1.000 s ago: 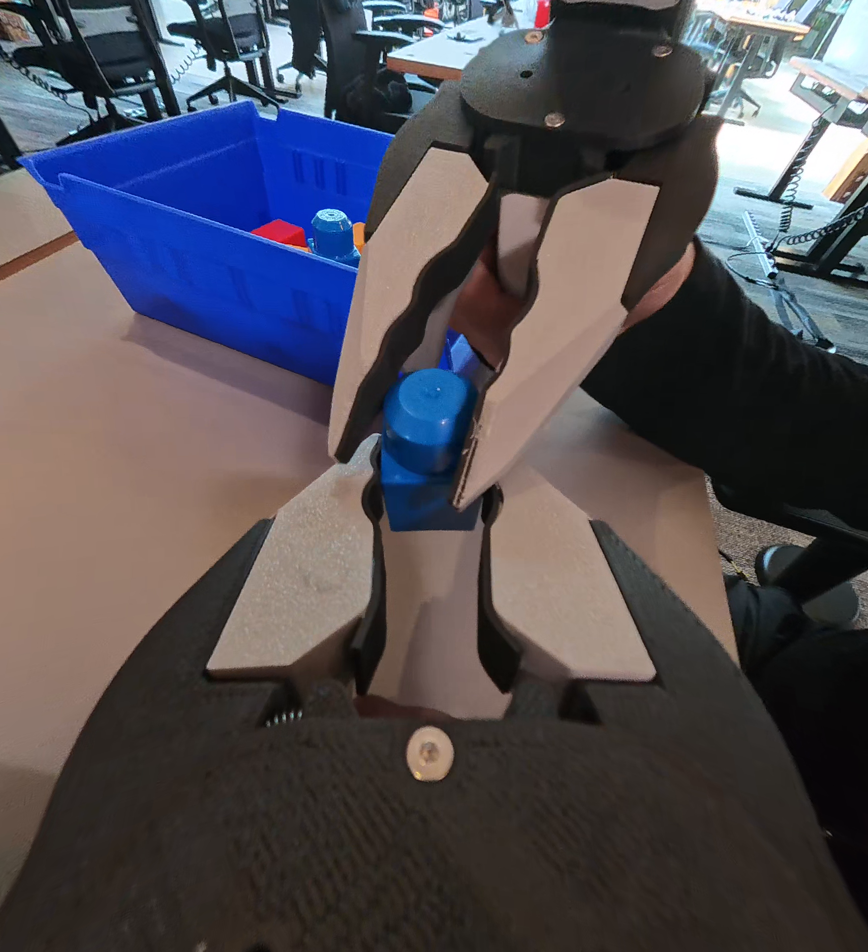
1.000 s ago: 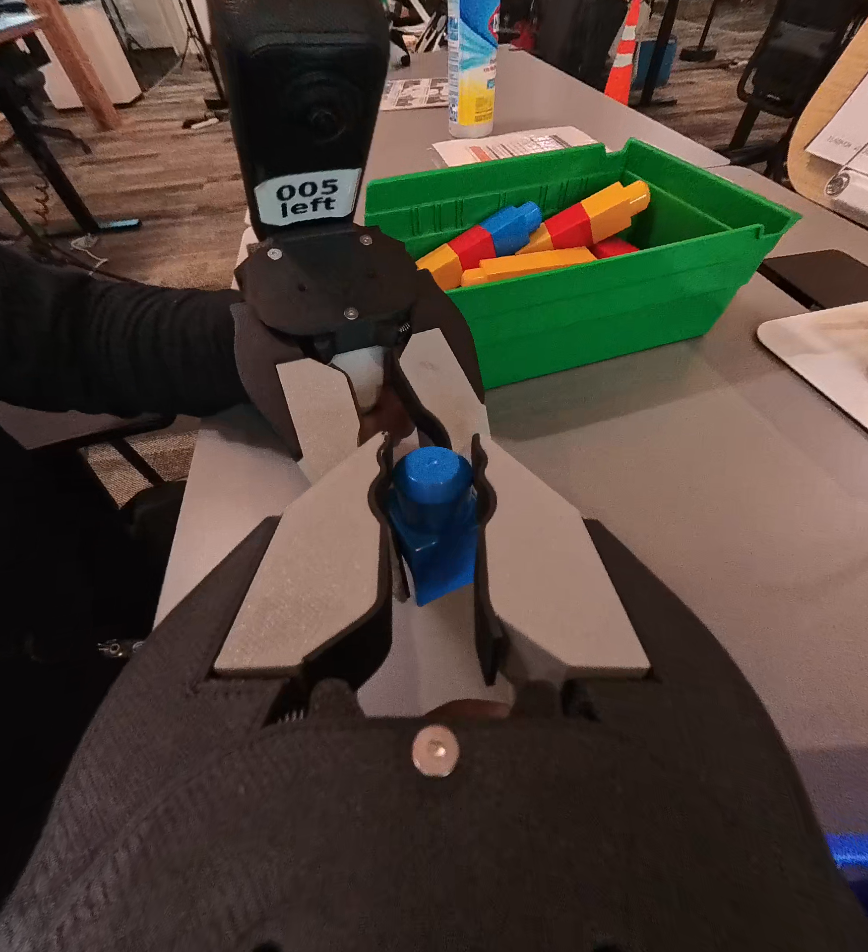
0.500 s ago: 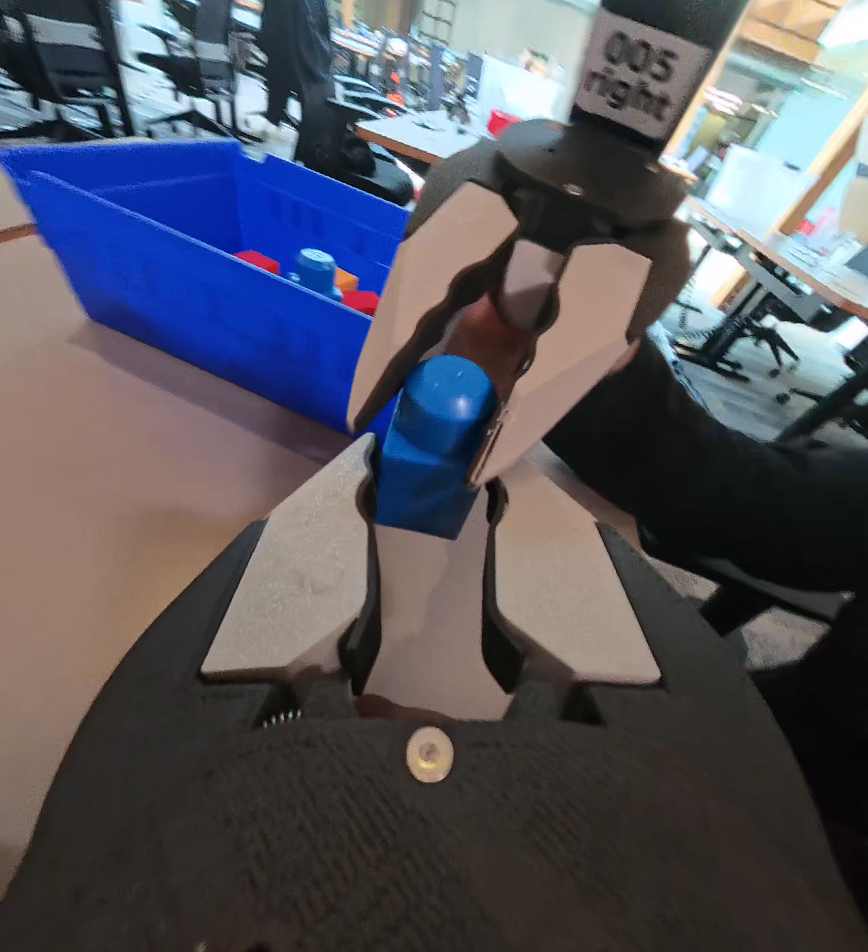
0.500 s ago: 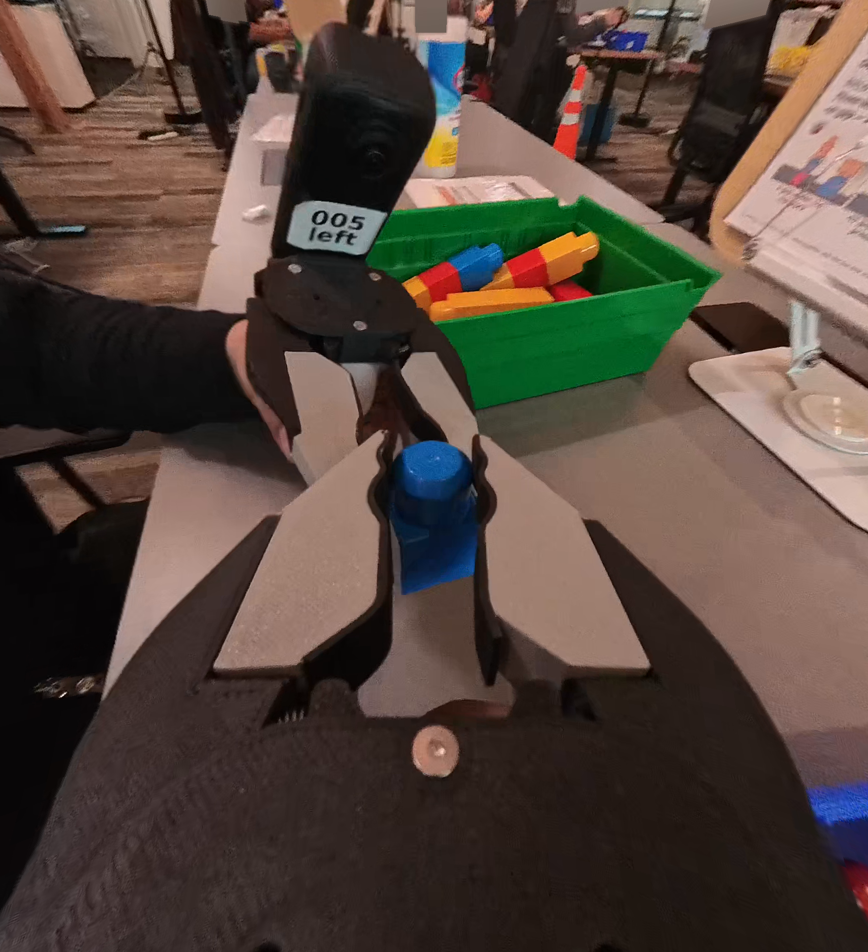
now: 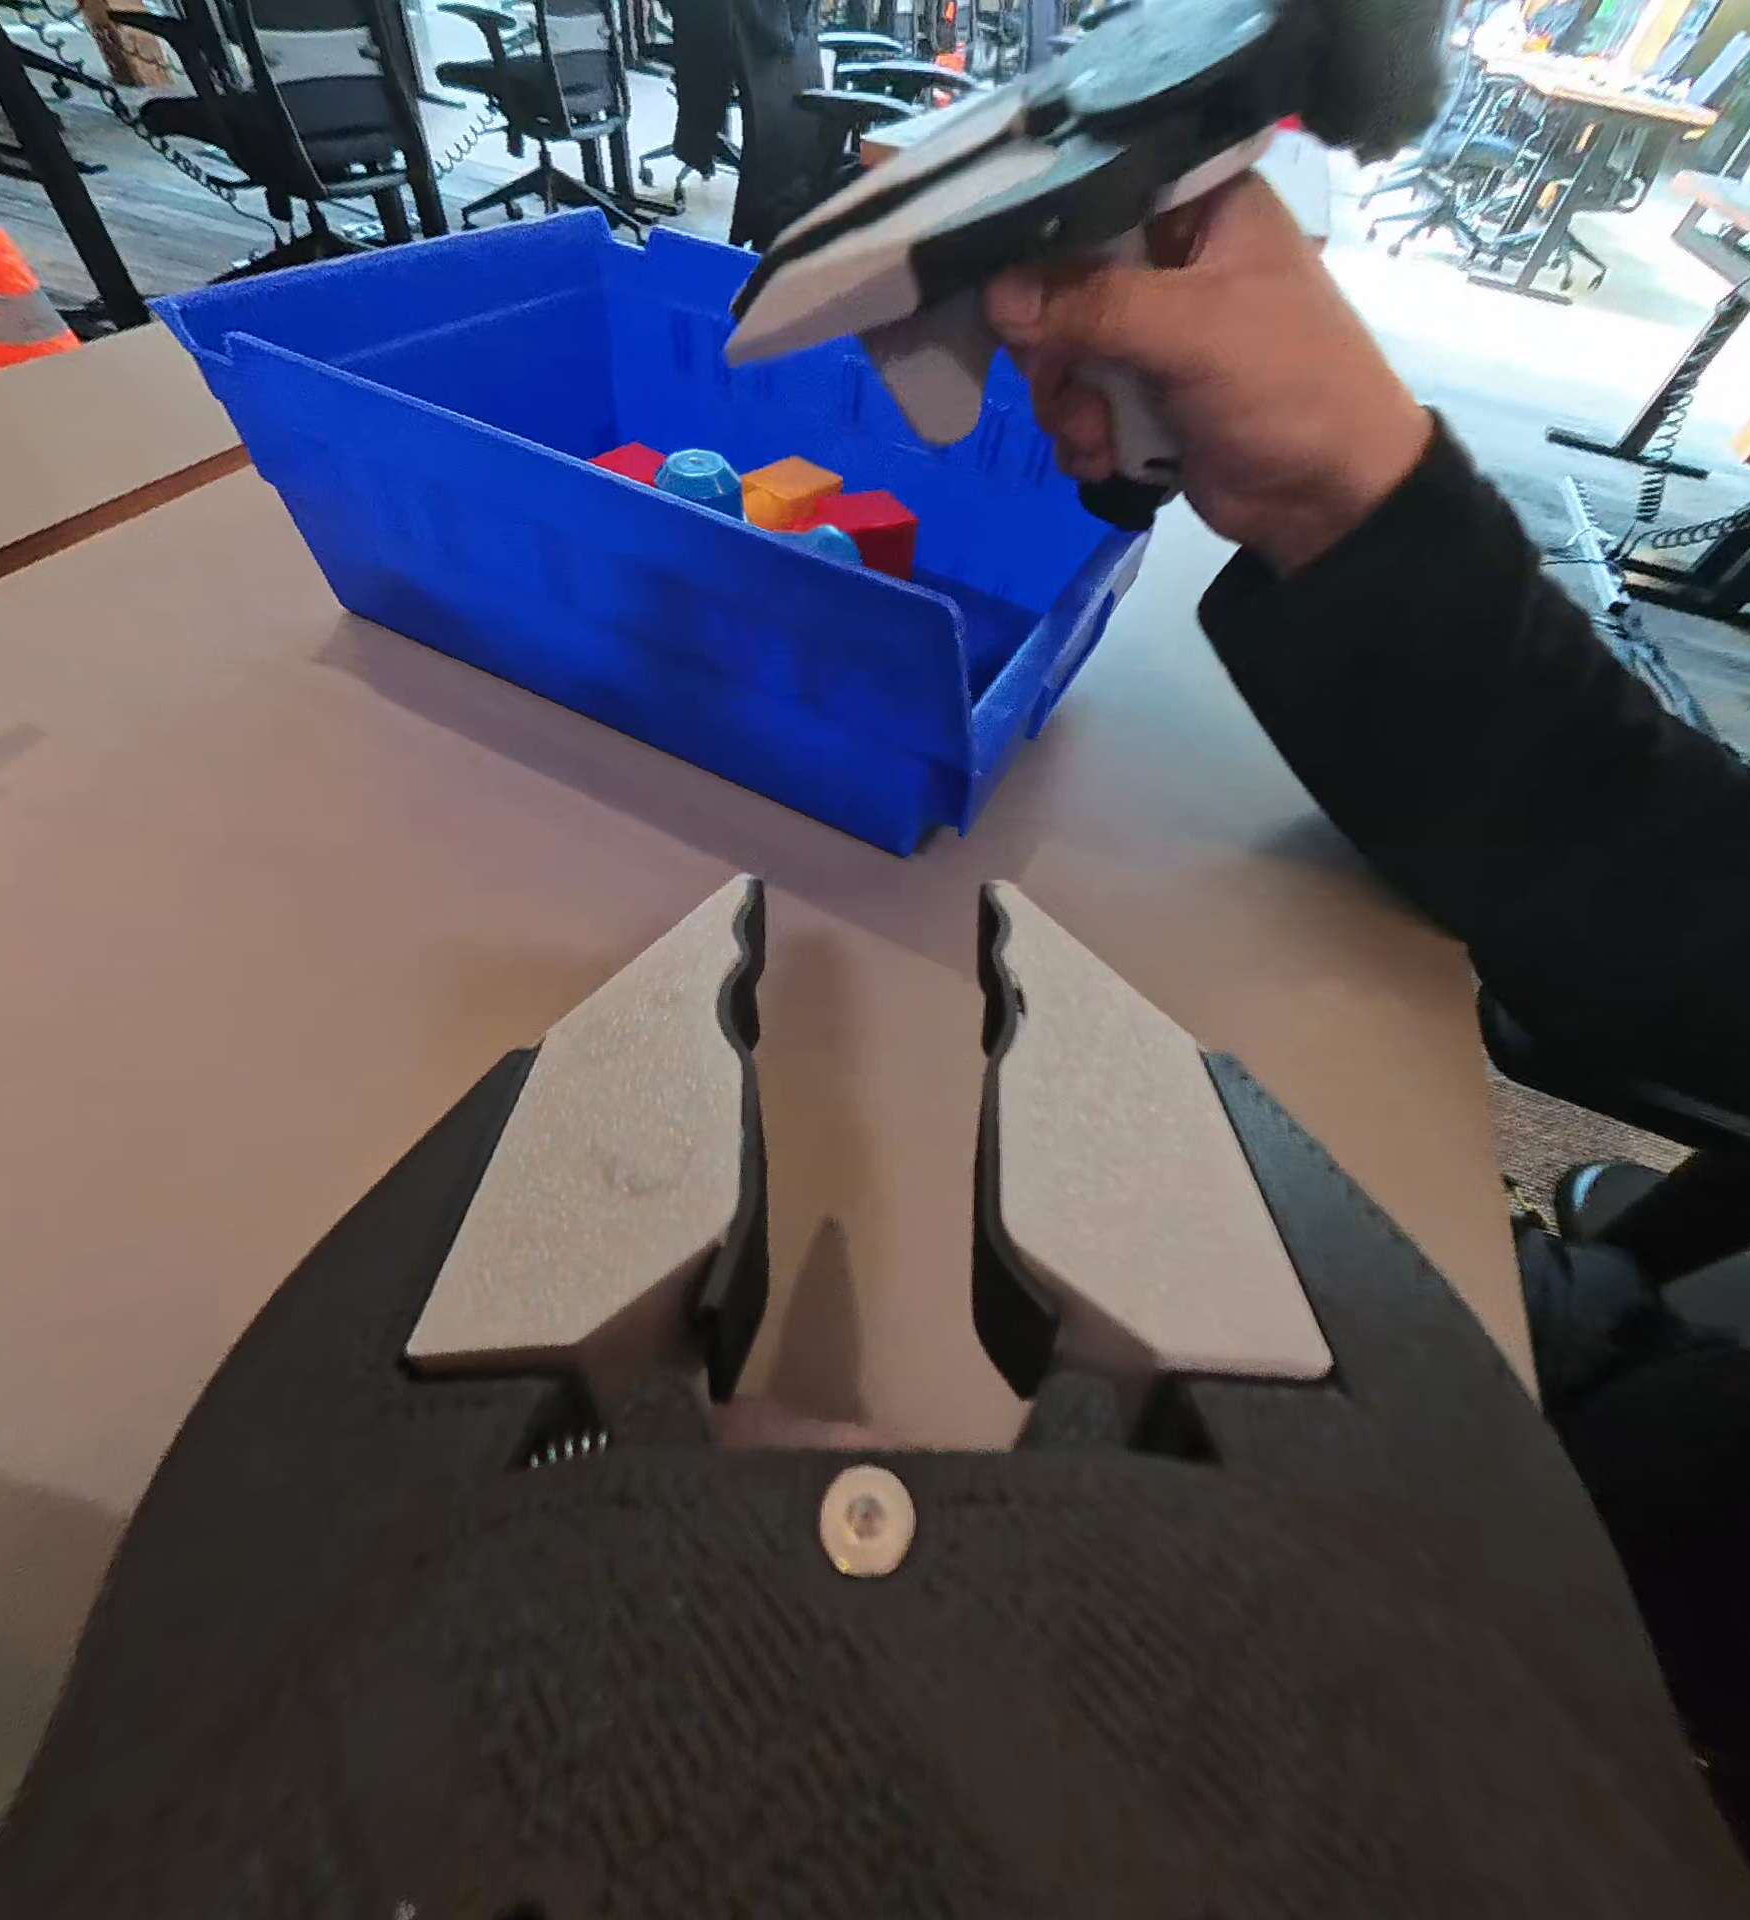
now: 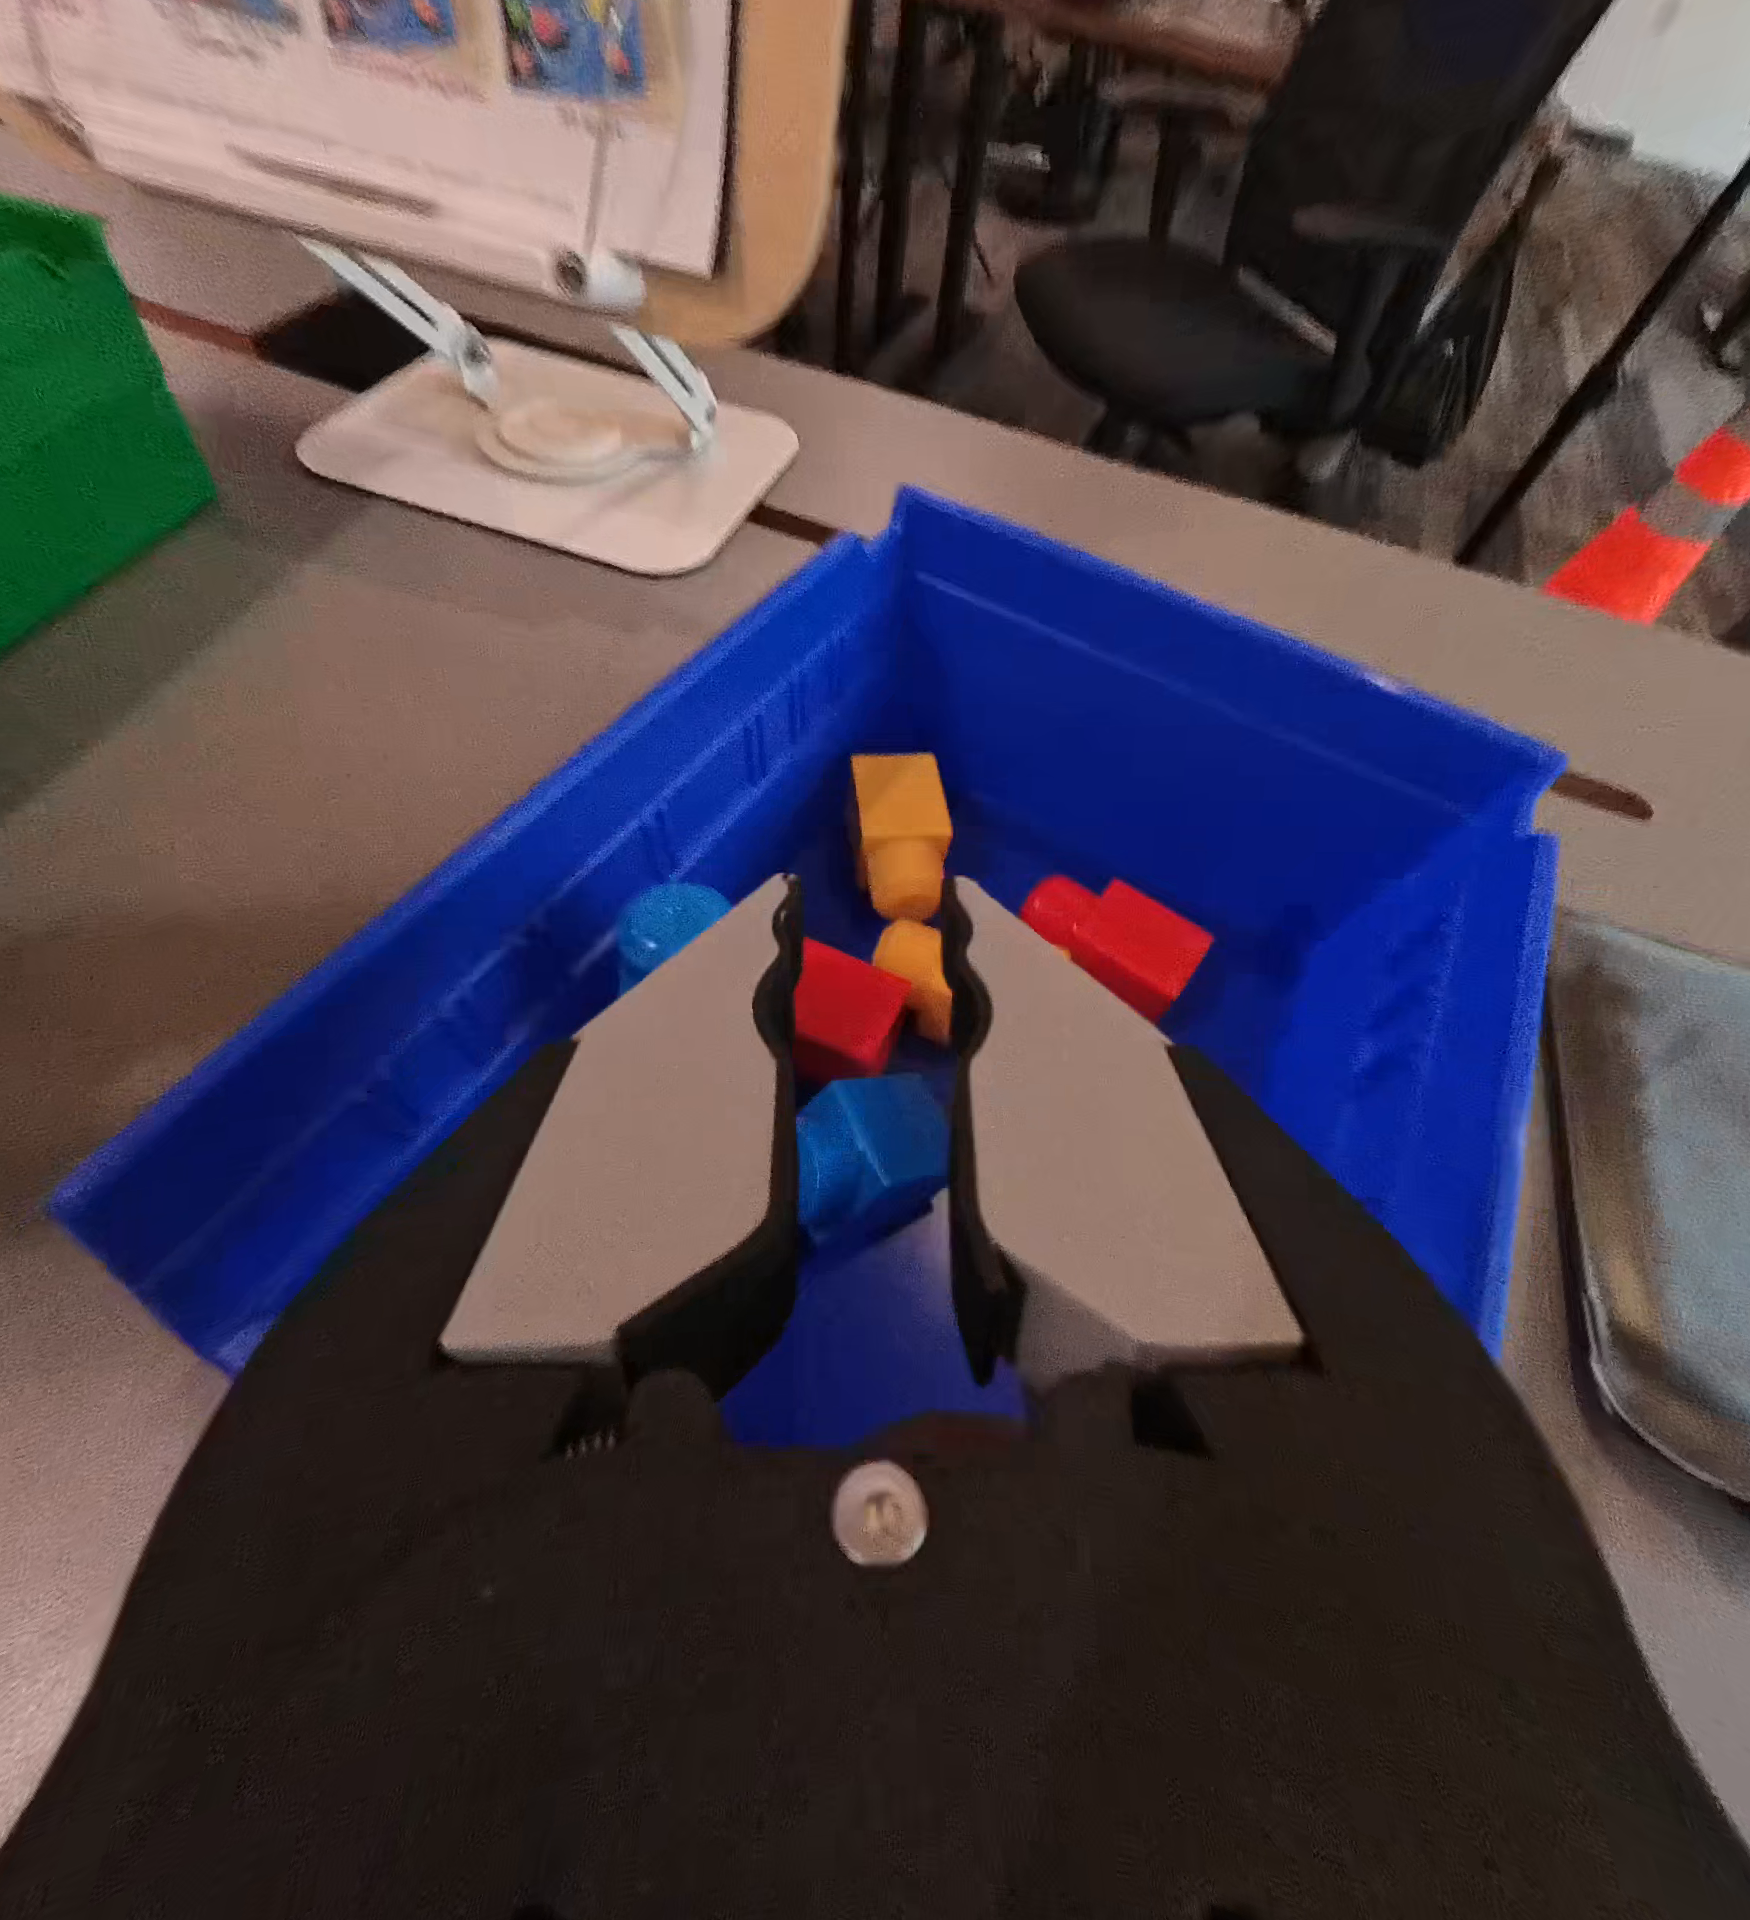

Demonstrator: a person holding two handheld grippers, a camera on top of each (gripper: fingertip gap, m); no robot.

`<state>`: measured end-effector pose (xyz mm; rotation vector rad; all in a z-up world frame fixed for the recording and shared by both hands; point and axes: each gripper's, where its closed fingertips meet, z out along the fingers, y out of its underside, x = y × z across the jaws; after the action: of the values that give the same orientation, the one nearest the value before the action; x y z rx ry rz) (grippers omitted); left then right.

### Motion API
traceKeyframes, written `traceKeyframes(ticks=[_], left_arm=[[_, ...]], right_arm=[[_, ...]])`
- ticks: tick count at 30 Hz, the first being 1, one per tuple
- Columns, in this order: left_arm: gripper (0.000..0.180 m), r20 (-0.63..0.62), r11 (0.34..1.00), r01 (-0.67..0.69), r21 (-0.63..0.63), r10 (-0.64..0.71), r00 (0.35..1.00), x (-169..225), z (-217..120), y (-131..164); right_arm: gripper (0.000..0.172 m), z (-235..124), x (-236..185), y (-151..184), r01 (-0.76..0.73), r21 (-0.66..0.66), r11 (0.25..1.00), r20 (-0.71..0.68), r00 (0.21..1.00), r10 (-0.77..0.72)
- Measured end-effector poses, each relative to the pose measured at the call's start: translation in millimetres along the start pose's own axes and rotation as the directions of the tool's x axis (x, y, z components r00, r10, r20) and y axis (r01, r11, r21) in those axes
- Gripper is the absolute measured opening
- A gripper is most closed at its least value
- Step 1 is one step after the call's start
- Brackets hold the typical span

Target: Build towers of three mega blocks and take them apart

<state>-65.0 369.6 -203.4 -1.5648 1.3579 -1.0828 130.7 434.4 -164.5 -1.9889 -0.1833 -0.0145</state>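
Status change against the earlier frames: blue block point(image 6: 871, 1153) no longer pinched in mid-air above the table point(image 5: 227, 935). Now lying in the blue bin point(image 5: 580, 623) among the loose blocks.

Left gripper point(image 5: 871, 914):
- Released, jaws standing wide, only bare table between the fingertips.
- Previously closed around the square base of the blue block; now drawn back from it.
- Blue bin at 12 o'clock of the fingertips, near but apart.

Right gripper point(image 6: 871, 904):
- Jaws parted, nothing grasped.
- Blue block visible through the gap between the fingers, lower than the pads, pressed by neither.
- Previously clamped on the round stud of that block and facing the left gripper; now swung over the blue bin and pointed down into it.
- In the left wrist view, seen at 1 o'clock above the far rim of the bin, carried by a hand point(image 5: 1193, 395) in a black sleeve point(image 5: 1525, 779).

Bin contents, right wrist view:
- Orange block point(image 6: 897, 821) at 12 o'clock of the fingertips.
- Second orange block point(image 6: 918, 977) and red block point(image 6: 845, 1013) just behind the tips, touching each other.
- Second red block point(image 6: 1131, 951) at 3 o'clock.
- Light blue stud point(image 6: 663, 925) at 9 o'clock, partly hidden by the left finger.

Surroundings, right wrist view: green bin point(image 6: 29, 416), earlier straight ahead, now at 10 o'clock at the picture edge; white stand point(image 6: 549, 457) at 11 o'clock, behind the blue bin.
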Motion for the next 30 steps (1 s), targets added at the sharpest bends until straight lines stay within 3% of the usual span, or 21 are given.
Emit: traceKeyframes(ticks=[2, 4, 5, 6, 7, 8, 10, 12, 13, 14, 16, 17, 20, 21, 22, 23, 25, 26, 28, 29, 30], left_arm=[[0.038, 0.003, 1.0, 0.012, -0.003, -0.012, 1.0, -3, -1, 1], [0.037, -0.01, 0.999, 0.033, 0.0, -0.033, 0.999, -3, -1, 1], [0.037, -0.016, 0.999, 0.041, 0.0, -0.041, 0.999, -2, 0, 1], [0.037, -0.017, 0.999, 0.044, -0.005, -0.045, 0.999, -2, 0, 2], [0.037, -0.016, 0.999, 0.042, -0.011, -0.042, 0.999, -2, 1, 3], [0.037, -0.015, 0.999, 0.036, -0.014, -0.036, 0.999, -2, 1, 3], [0.036, -0.013, 1.0, 0.023, -0.011, -0.023, 1.0, 0, 1, 3], [0.036, -0.014, 1.0, 0.022, -0.012, -0.022, 1.0, 0, 2, 3], [0.036, -0.012, 1.0, 0.025, -0.016, -0.026, 1.0, -1, 3, 4], [0.036, -0.009, 0.999, 0.03, -0.02, -0.031, 0.999, -2, 3, 5], [0.036, -0.012, 0.999, 0.042, -0.021, -0.042, 0.999, -3, 3, 6], [0.035, -0.015, 0.999, 0.047, -0.018, -0.047, 0.999, -3, 3, 5], [0.035, -0.022, 0.999, 0.045, -0.012, -0.045, 0.999, -1, 2, 3], [0.035, -0.02, 0.999, 0.039, -0.012, -0.039, 0.999, 0, 2, 3], [0.035, -0.018, 0.999, 0.035, -0.014, -0.036, 0.999, 0, 3, 3], [0.036, -0.017, 0.999, 0.036, -0.018, -0.036, 0.999, 0, 3, 4], [0.036, -0.018, 0.999, 0.038, -0.022, -0.038, 0.999, 0, 3, 5], [0.035, -0.016, 0.999, 0.036, -0.017, -0.036, 0.999, -1, 2, 4], [0.035, -0.011, 0.999, 0.038, -0.013, -0.038, 0.999, -2, 1, 2], [0.036, -0.011, 0.999, 0.042, -0.013, -0.042, 0.999, -2, 1, 2], [0.036, -0.012, 0.999, 0.044, -0.013, -0.044, 0.999, -2, 1, 2]], right_arm=[[0.004, -12, -42, -8, 0.042, 0.051, 0.998, 0.261, 0.964, -0.054], [0.0, -22, -98, 12, 0.055, -0.031, 0.998, 0.593, 0.804, -0.025], [0.0, -6, -93, 30, 0.086, -0.126, 0.988, 0.548, 0.836, -0.003], [0.0, 21, -53, 48, 0.128, -0.228, 0.965, 0.29, 0.955, -0.058], [0.0, 32, -5, 61, 0.17, -0.333, 0.927, -0.012, 0.983, -0.185], [0.0, 30, 19, 63, 0.219, -0.394, 0.892, -0.161, 0.94, -0.302], [0.0, 29, -8, 41, 0.286, -0.249, 0.925, -0.068, 0.948, -0.311], [0.0, 16, -81, 30, 0.236, -0.092, 0.967, 0.348, 0.918, -0.191], [0.0, 15, -93, 33, 0.181, -0.109, 0.977, 0.413, 0.903, -0.122], [0.0, 21, -87, 41, 0.18, -0.156, 0.971, 0.391, 0.914, -0.106], [0.0, 38, -23, 69, 0.194, -0.372, 0.908, 0.038, 0.98, -0.194], [0.0, 37, -16, 76, 0.245, -0.405, 0.881, 0.014, 0.965, -0.262], [0.0, 28, -75, 52, 0.221, -0.215, 0.951, 0.313, 0.938, -0.147], [0.0, 33, -60, 62, 0.209, -0.304, 0.929, 0.227, 0.963, -0.142], [0.0, 37, -34, 83, 0.257, -0.428, 0.866, 0.103, 0.966, -0.235], [0.0, 38, -27, 91, 0.314, -0.467, 0.827, 0.079, 0.946, -0.314], [0.0, 34, -73, 78, 0.354, -0.321, 0.879, 0.293, 0.919, -0.263], [0.0, 34, -76, 67, 0.304, -0.289, 0.908, 0.282, 0.933, -0.223], [0.0, 38, -33, 83, 0.297, -0.439, 0.848, 0.075, 0.953, -0.295], [0.0, 36, 0, 85, 0.299, -0.491, 0.818, -0.089, 0.917, -0.388], [0.0, 30, 18, 66, 0.288, -0.44, 0.85, -0.226, 0.881, -0.416]])
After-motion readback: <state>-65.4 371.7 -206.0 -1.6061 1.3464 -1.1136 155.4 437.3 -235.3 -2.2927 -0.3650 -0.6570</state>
